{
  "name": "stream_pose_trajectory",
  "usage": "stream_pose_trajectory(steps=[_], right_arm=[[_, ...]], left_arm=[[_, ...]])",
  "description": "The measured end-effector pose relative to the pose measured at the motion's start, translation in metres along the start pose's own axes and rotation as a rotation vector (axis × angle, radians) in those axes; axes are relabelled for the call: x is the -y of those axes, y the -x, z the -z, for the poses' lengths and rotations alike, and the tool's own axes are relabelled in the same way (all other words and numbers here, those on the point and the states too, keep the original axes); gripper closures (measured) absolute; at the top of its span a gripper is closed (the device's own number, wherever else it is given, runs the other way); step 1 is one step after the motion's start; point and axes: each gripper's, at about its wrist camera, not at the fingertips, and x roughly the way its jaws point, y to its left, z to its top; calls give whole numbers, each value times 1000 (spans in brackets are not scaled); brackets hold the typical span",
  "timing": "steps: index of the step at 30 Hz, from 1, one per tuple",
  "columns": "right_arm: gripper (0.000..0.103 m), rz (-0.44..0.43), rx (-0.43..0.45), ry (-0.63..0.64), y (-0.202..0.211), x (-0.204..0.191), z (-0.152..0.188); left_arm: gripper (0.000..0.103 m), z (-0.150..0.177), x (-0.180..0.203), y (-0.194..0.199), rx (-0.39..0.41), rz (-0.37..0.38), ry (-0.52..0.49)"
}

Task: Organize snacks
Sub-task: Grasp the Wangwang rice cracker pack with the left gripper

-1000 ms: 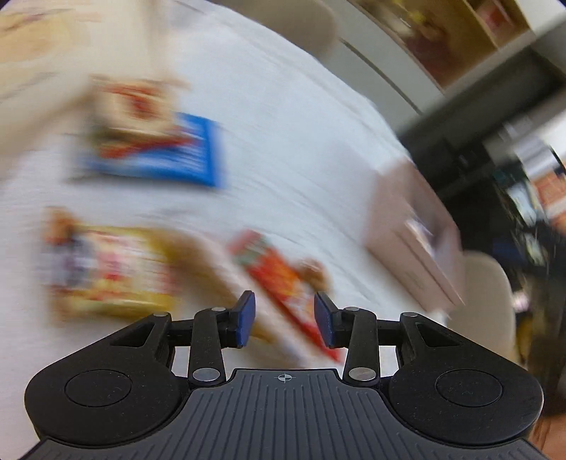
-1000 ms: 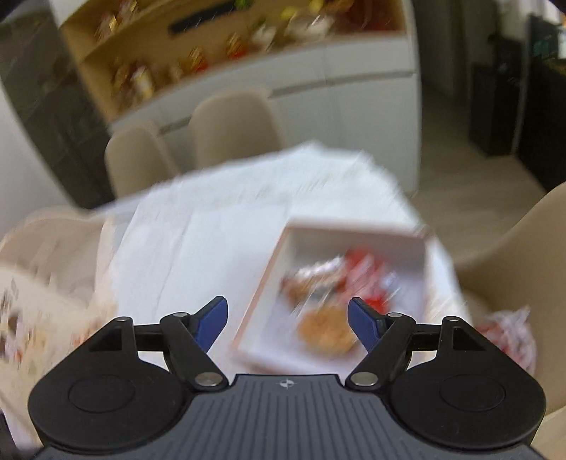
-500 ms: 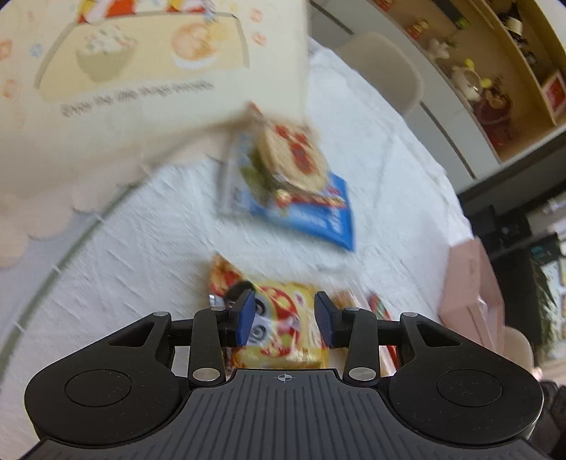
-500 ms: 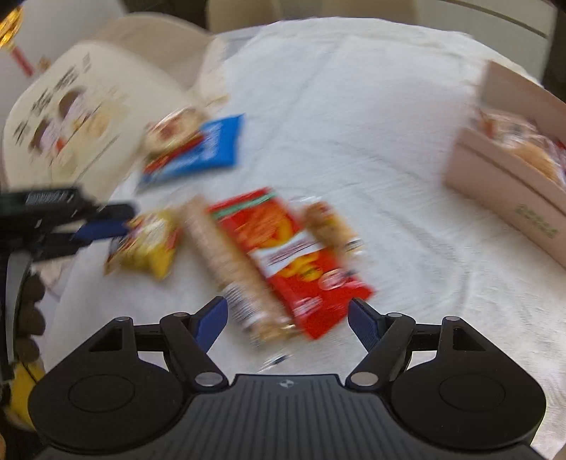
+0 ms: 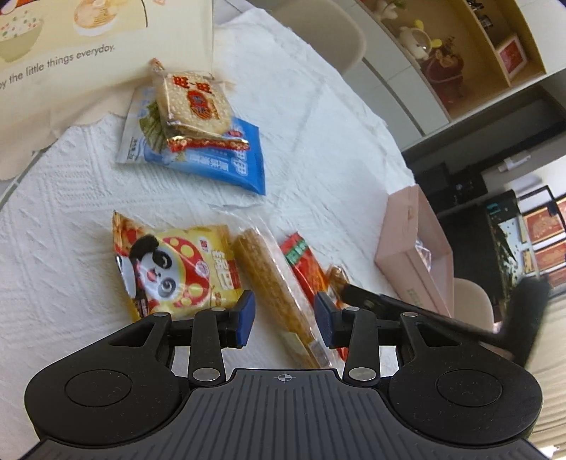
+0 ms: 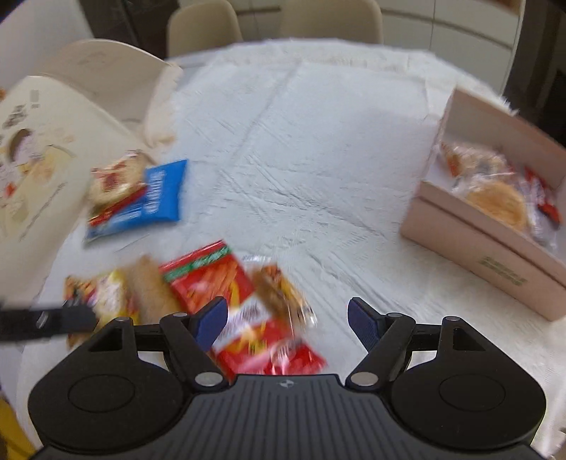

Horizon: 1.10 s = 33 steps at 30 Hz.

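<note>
Snacks lie on a white tablecloth. In the left wrist view a yellow panda packet [image 5: 177, 269], a long clear-wrapped cracker sleeve [image 5: 276, 286] and a red packet [image 5: 304, 262] lie close in front. My left gripper [image 5: 284, 316] hovers open above the cracker sleeve with nothing pressed between its pads. Farther off a rice cracker pack [image 5: 192, 102] rests on a blue packet [image 5: 212, 155]. In the right wrist view my right gripper [image 6: 286, 320] stands wide open over the red packet [image 6: 226, 290] and a small brown snack [image 6: 283, 293]. A pink box [image 6: 491, 244] at the right holds several wrapped snacks.
A cream bag with printed pictures [image 5: 70, 42] stands at the table's left edge. Beige chairs [image 6: 205, 28] ring the far side. Bare tablecloth [image 6: 318, 148] stretches between the snack pile and the pink box [image 5: 414, 247]. Shelves with ornaments [image 5: 452, 53] line the far wall.
The right gripper has swung from above the pink box down and left to the snack pile. The left gripper has shifted slightly, with the snacks now nearer and the cracker sleeve between its fingers' line.
</note>
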Motion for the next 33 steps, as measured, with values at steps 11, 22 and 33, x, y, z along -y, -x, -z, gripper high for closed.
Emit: stream_pose_trajectory(steps=[11, 22, 33], right_arm=[[28, 200, -12, -58, -9, 40, 24], [23, 166, -10, -83, 13, 65, 71], [0, 160, 35, -45, 9, 59, 85]], left_arm=[[61, -118, -42, 2, 249, -203, 72], [61, -121, 14, -97, 14, -181, -161], [35, -60, 87, -137, -98, -241, -403]])
